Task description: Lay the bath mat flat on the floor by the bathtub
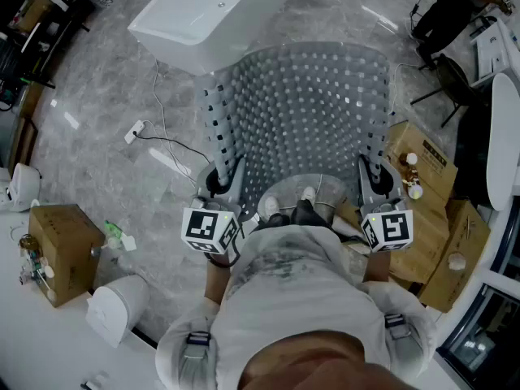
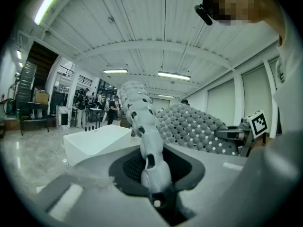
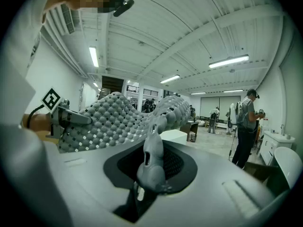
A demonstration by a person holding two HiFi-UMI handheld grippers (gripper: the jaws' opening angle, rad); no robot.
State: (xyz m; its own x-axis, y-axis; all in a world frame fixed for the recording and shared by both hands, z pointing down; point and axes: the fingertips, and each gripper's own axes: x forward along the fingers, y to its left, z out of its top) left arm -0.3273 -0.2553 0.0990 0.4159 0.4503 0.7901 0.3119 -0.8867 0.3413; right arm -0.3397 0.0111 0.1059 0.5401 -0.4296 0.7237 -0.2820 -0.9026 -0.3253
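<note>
Head view: perforated grey bath mat (image 1: 296,112)

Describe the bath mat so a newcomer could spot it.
Find the white bathtub on the grey floor. Just nearer, the bath mat is held between the left gripper and right gripper. Unlike the cardboard boxes nearby, it is a grey sheet dotted with holes.

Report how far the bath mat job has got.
Done: the bath mat is unfolded and spread wide, facing the bathtub. In hand: the left gripper and right gripper each clamp a near corner, holding that edge up in the air. Left: lower the mat so it lies flat on the floor beside the tub, then let go.
</note>
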